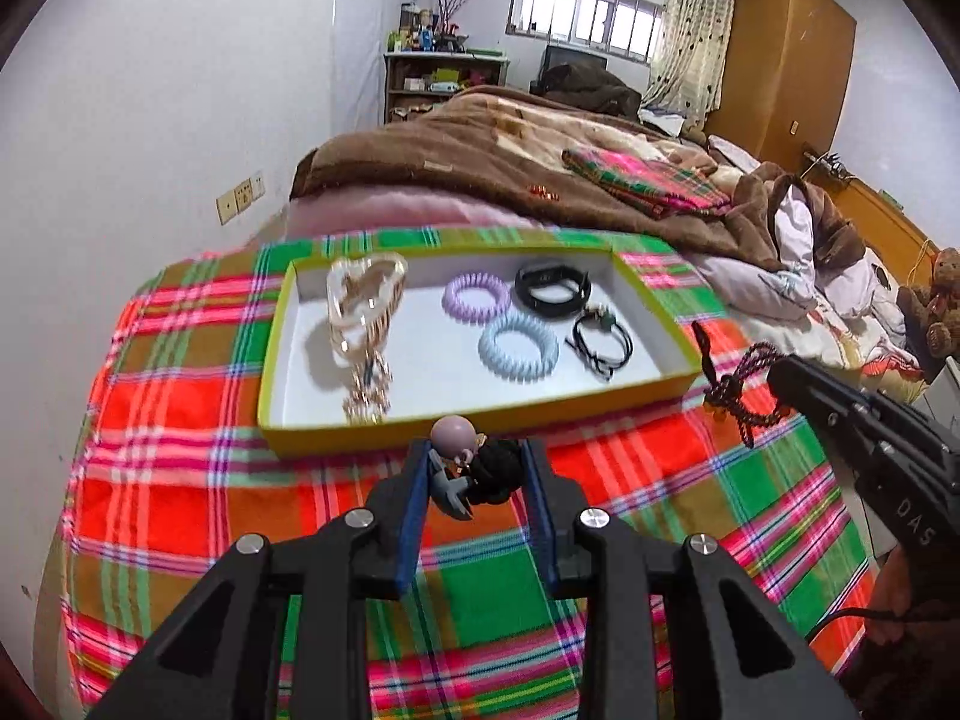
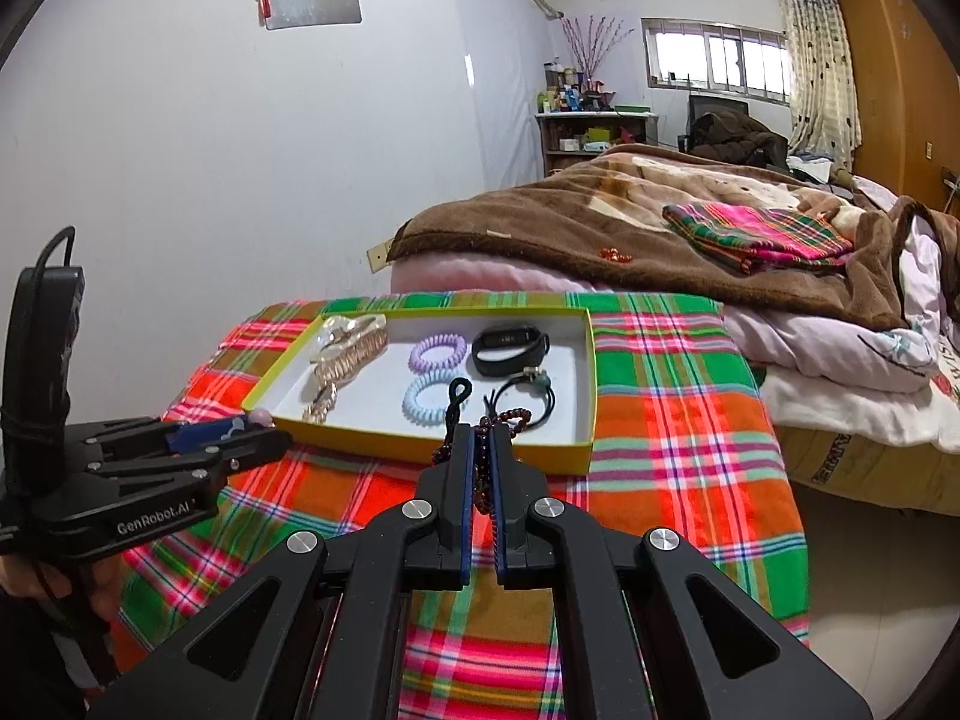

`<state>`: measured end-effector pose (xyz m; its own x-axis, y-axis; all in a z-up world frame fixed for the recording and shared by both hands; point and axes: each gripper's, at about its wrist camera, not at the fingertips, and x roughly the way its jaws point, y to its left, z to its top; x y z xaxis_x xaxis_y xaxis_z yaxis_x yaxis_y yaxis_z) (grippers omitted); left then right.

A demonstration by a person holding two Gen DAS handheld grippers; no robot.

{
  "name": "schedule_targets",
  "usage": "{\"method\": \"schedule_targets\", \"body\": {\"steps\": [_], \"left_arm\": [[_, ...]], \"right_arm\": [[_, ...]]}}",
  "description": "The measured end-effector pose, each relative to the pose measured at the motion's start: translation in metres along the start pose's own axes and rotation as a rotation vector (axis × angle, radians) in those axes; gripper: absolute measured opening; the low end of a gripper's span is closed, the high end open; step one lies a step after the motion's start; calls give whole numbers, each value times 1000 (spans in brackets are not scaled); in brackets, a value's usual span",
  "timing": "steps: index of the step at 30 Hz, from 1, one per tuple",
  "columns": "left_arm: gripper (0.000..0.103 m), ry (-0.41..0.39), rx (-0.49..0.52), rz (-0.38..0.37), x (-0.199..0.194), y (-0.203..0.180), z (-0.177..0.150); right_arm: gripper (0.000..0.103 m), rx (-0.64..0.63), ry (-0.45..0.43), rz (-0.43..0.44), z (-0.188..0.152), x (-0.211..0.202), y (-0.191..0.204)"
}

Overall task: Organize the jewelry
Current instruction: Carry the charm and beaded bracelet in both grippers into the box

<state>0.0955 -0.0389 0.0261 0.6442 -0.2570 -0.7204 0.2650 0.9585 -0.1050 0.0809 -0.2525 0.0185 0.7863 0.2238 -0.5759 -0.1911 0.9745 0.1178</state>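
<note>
Gripping a hair tie [image 1: 474,468], left hand-held gripper [image 1: 477,462] before tray rim [image 1: 480,429], right hand-held gripper [image 2: 480,450] clamping beaded bracelet [image 2: 510,418].

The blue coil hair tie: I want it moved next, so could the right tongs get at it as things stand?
Probably not yet. The path over the tray's low wall to the blue coil hair tie looks open, but the right tongs are shut on a dark beaded bracelet.

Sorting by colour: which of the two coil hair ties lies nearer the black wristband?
The purple coil tie, right beside the black wristband; the blue coil tie lies nearer the tray's front.
</note>
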Motion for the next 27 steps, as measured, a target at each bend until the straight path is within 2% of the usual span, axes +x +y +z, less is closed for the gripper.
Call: {"method": "schedule_targets", "body": {"steps": [14, 23, 27], "left_arm": [[31, -60, 6, 4, 0, 13, 50], [31, -60, -4, -8, 18, 23, 74], [31, -47, -23, -36, 30, 28, 83]], "right_arm": [[4, -7, -21, 9, 31, 13, 3], [4, -2, -13, 21, 42, 32, 4], [5, 4, -3, 23, 44, 42, 2]]}}
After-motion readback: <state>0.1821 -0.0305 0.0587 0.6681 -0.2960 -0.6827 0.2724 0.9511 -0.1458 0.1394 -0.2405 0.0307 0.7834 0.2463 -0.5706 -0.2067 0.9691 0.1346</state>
